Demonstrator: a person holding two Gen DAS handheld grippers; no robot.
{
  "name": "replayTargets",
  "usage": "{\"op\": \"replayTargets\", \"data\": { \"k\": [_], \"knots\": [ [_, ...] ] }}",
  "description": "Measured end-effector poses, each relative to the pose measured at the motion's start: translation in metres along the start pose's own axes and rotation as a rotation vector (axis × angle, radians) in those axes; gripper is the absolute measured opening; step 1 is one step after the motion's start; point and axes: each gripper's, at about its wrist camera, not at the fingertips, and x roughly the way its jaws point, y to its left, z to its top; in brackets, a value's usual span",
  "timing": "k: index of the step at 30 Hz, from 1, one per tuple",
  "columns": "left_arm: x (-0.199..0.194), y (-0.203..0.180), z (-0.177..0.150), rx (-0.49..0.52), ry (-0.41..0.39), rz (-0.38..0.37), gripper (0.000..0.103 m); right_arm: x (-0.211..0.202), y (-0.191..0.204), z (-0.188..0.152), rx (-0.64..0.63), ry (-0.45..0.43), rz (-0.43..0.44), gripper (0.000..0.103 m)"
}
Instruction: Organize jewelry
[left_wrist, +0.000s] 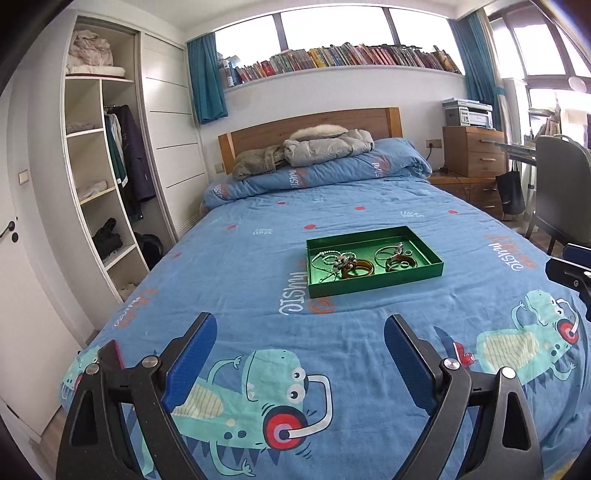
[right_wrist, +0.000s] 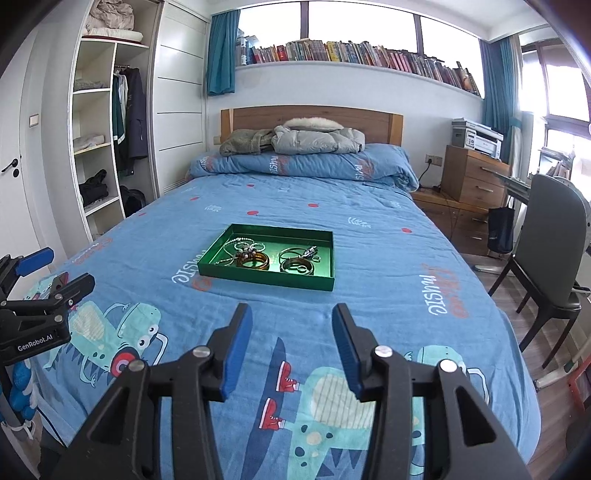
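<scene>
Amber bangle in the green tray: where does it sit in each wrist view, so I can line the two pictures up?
Left wrist: amber bangle right of centre, mid-height, near the tray's middle.
Right wrist: amber bangle left of centre, mid-height, by the tray's front wall.
Shared landmark: the green tray on the blue bedspread.

A bed with a wooden headboard stands under bright windows, beside a white wardrobe.

Bright daylight enters through the wide blown-out window behind the bed. Both pictures are sharp, with soft shadows. Fisheye lenses bend the edges, and the corners are dark.
</scene>
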Motion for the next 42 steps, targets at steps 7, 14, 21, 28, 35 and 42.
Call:
{"op": "replayTargets", "data": {
  "k": [7,14,21,28,35,42],
  "knots": [
    [-0.018,-0.001,-0.007,-0.003,-0.014,-0.028,0.097,-0.015,0.001,-0.008,-0.001,-0.008,-0.002,0.044],
    [-0.027,-0.003,-0.011,-0.012,-0.014,-0.045,0.097,-0.028,-0.005,-0.013,0.003,-0.021,-0.028,0.046],
    [-0.034,-0.002,-0.015,-0.032,-0.023,-0.052,0.100,-0.036,-0.015,-0.019,0.020,-0.039,-0.055,0.065],
    [-0.036,0.002,-0.017,-0.047,-0.017,-0.058,0.100,-0.039,-0.024,-0.026,0.032,-0.041,-0.082,0.073],
    [-0.035,0.004,-0.020,-0.048,-0.009,-0.057,0.100,-0.036,-0.026,-0.031,0.045,-0.032,-0.083,0.073],
    [-0.033,0.005,-0.023,-0.055,-0.004,-0.059,0.101,-0.031,-0.028,-0.035,0.053,-0.019,-0.086,0.073]
  ]
}}
